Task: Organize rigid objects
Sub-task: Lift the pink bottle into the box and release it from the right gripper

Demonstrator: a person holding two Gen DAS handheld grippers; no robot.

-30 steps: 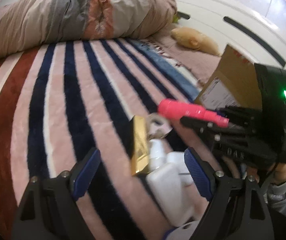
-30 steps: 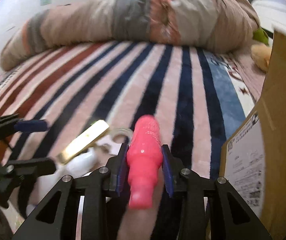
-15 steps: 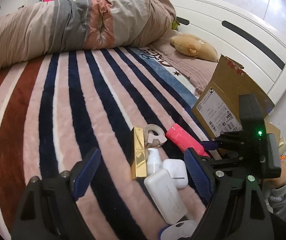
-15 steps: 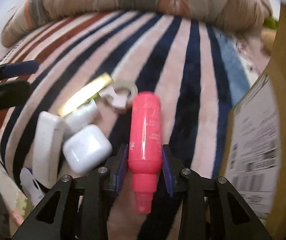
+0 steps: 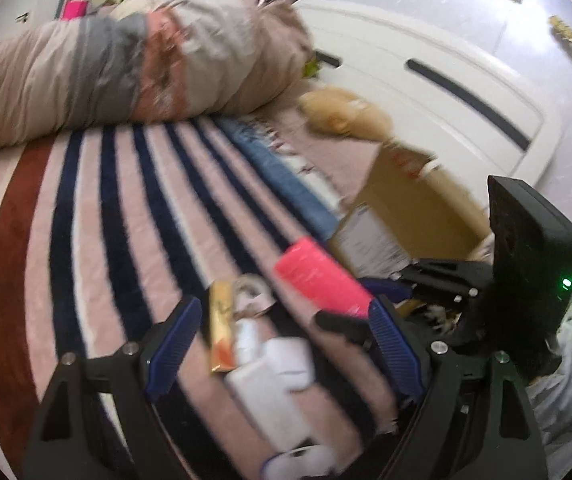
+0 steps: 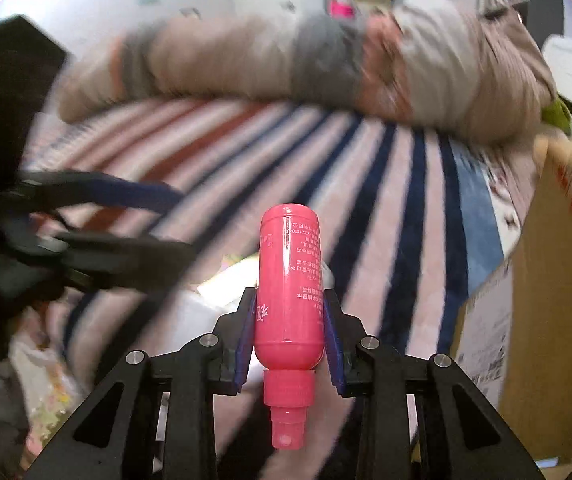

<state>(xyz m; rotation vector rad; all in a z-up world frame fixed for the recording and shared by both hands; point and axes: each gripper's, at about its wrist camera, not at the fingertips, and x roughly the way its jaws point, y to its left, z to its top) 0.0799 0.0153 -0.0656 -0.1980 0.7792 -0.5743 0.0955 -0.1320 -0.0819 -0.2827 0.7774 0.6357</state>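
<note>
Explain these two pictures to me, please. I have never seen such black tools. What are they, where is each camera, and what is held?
No robot is here. A person holds a two-finger gripper in each hand, and each gripper carries a wide-angle camera that looks forward along its fingers.

The left camera shows the left gripper, open and holding nothing. Under it, on the striped blanket, lie a gold bar and some white cases; the blur hides their details.

The right camera shows the right gripper shut on a pink bottle, its nozzle toward the camera. A cardboard box stands at the right. The same bottle also shows in the left camera's picture.
</note>
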